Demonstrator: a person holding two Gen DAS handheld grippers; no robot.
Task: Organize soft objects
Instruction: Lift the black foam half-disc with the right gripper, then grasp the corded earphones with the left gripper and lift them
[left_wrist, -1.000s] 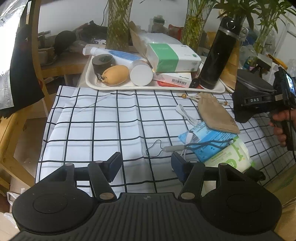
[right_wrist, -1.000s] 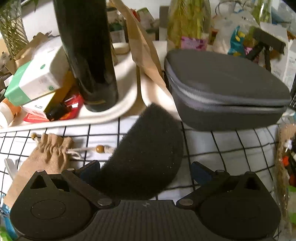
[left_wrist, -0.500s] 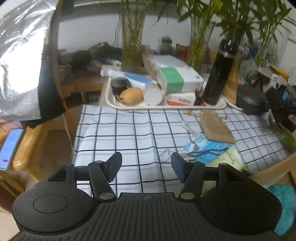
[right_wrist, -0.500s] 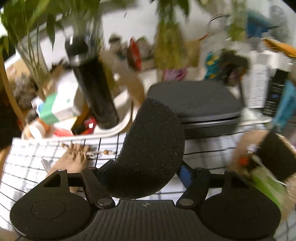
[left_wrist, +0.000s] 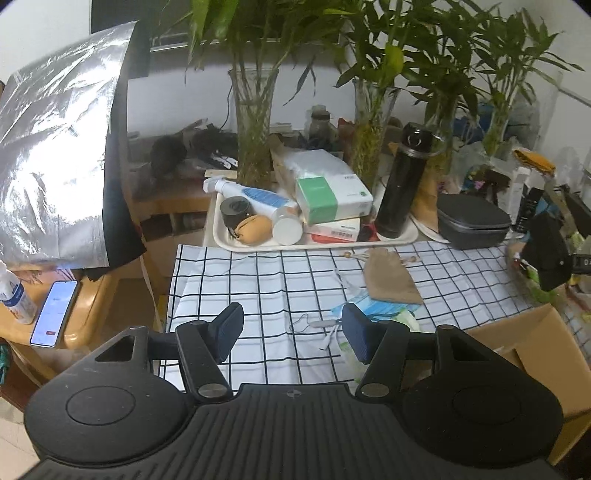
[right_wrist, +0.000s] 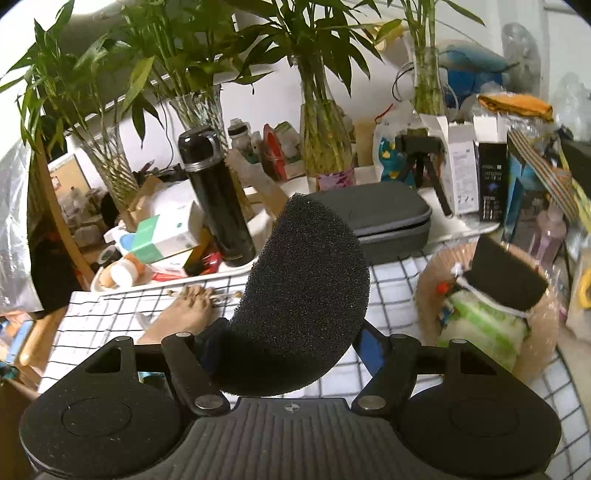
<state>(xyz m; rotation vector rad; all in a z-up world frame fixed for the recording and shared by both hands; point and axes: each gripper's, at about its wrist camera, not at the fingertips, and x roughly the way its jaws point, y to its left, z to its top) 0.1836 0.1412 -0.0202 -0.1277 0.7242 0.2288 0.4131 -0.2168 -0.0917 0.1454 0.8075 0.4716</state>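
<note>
A black half-round foam sponge (right_wrist: 306, 295) stands up between the pads of my right gripper (right_wrist: 291, 339), which is shut on it and holds it above the checked cloth (right_wrist: 388, 280). To its right a round woven basket (right_wrist: 432, 280) holds a black foam block (right_wrist: 506, 280) and a green-white fluffy item (right_wrist: 484, 325). My left gripper (left_wrist: 291, 326) hangs open and empty over the near edge of the cloth (left_wrist: 258, 288). On the cloth lie a tan drawstring pouch (left_wrist: 391, 277), a blue mask packet (left_wrist: 373, 308) and a green-white packet (left_wrist: 404, 321).
A white tray (left_wrist: 221, 236) at the back carries boxes, bottles and a black flask (left_wrist: 402, 184). A grey zip case (left_wrist: 472, 221) sits to its right. Glass vases with bamboo stand behind. An open cardboard box (left_wrist: 535, 343) is at the near right, a phone (left_wrist: 55, 314) at the left.
The right gripper closed on the sponge and lifted it off the cloth, swinging right until the basket came into view. The left gripper rose and drew back, still open.
</note>
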